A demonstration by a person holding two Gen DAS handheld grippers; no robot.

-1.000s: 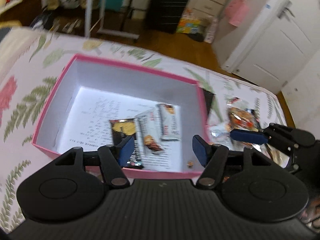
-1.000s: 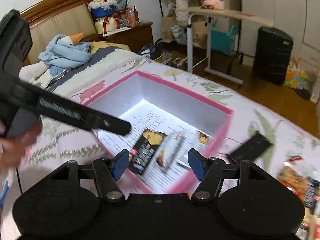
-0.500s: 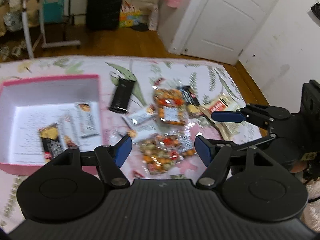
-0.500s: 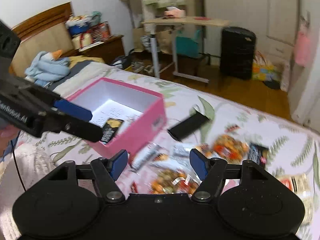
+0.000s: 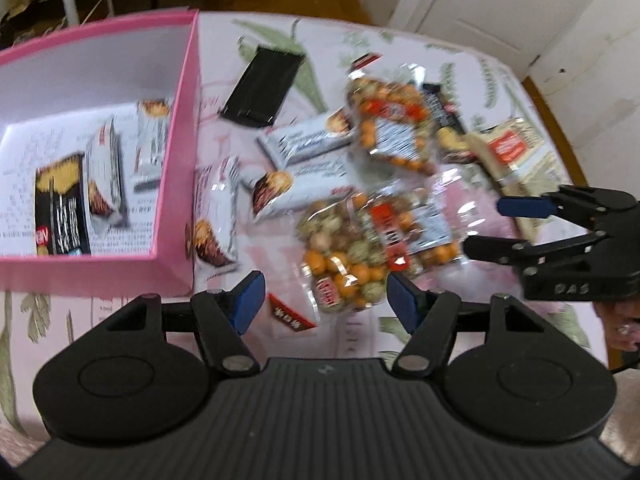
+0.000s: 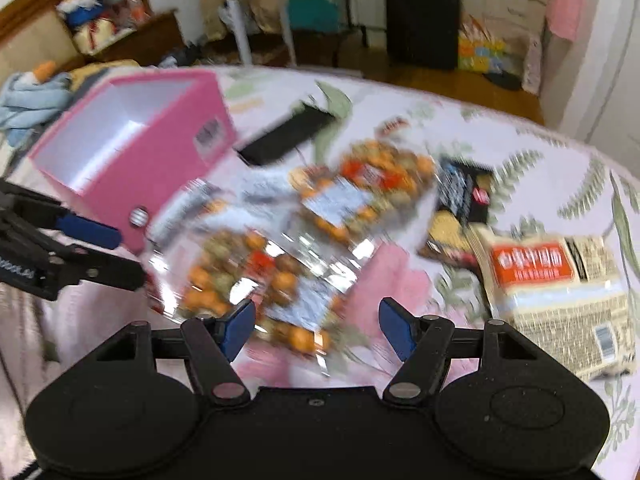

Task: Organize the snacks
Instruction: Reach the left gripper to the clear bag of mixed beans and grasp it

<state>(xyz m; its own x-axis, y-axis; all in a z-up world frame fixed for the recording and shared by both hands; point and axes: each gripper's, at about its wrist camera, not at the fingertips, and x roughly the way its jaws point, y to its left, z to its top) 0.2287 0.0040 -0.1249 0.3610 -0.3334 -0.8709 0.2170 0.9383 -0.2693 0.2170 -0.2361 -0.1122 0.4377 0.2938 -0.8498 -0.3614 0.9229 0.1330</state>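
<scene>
1. Pink box (image 5: pixel 176 128) sits on the bed (image 5: pixel 460 60) with three bars inside.
2. Snacks are piled just right of the box, nut bags (image 5: pixel 360 248) in the middle.
3. Left gripper (image 5: pixel 326 300) hovers over the near nut bag, jaws closing, nothing pinched.
4. Right gripper (image 6: pixel 316 326) is wide, empty, over the same pile.

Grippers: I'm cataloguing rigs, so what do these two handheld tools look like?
Both match: the left gripper and right gripper are matte black, each with two angled black fingers tipped by blue pads, silver pivot screws and a round disc on either side of a ribbed body. Seen from the side, the right gripper has faint pale lettering. No sleeve shows.
</scene>
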